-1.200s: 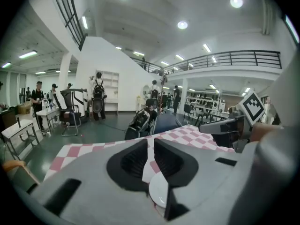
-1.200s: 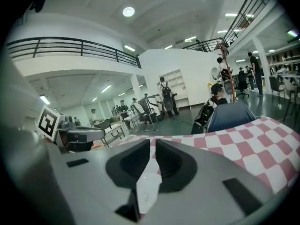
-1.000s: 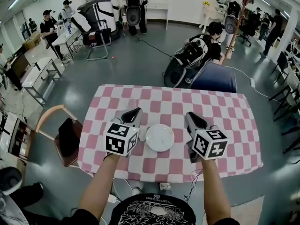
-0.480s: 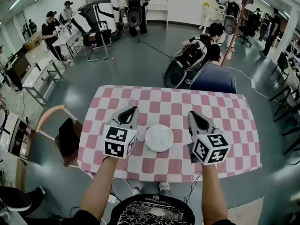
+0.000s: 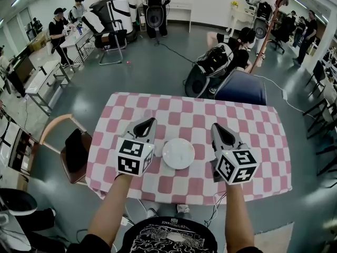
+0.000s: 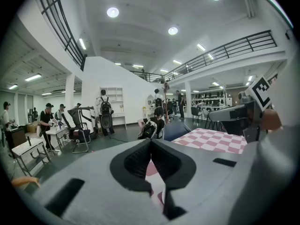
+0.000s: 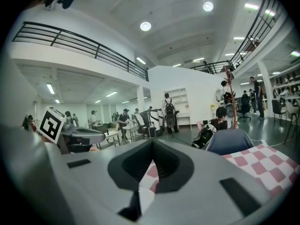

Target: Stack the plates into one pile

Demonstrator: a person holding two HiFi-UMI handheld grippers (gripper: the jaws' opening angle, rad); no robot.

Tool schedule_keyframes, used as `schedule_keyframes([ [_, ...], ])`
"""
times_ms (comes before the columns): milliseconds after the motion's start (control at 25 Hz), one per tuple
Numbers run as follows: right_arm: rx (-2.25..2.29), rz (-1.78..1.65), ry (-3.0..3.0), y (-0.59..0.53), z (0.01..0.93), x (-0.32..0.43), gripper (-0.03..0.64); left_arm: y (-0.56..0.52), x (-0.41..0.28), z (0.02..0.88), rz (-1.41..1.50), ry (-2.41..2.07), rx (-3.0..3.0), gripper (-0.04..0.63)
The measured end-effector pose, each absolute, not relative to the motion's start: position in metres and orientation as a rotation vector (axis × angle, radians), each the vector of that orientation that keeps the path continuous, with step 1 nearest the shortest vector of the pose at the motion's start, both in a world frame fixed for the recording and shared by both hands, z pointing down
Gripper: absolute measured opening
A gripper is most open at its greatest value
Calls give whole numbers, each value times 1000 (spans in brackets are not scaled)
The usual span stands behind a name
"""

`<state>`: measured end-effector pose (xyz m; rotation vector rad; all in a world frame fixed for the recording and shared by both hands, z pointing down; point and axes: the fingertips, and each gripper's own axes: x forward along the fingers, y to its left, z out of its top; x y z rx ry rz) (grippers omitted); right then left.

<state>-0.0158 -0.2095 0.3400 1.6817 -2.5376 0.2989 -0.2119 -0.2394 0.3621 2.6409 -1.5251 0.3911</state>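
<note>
Head view: the white plates (image 5: 178,153) read as one round disc on the pink-and-white checked cloth, toward the near side of the table (image 5: 253,124). From this steep angle I cannot count the layers. No other plate lies loose anywhere on the cloth, so the pile is probably complete. The left claw (image 5: 149,122) and the right claw (image 5: 216,126) hover on either side of the disc, near it but not touching, both pointing away from the person across the table. That flanking, hands-off posture suits a finished job or a pause: nothing is carried, and the pile is free to sit flat on its own.

Left gripper view: the left claw (image 6: 150,140) has its dark pads pressed tip to tip with nothing between them. Checked cloth shows just below, and the other gripper's marker cube is off to the right. The plates lie outside this view, as expected with the claw aimed past them.

Right gripper view: the right claw (image 7: 153,143) is likewise closed on itself and empty. Cloth shows beneath it and to the right, and no plate is in sight.
</note>
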Motion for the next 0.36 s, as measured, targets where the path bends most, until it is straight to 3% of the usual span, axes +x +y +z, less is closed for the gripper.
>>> schedule_keyframes([
  [360,1678,303,-2536,-210,345,-17,5,-240,-209,368,394,-1506,2648,8],
])
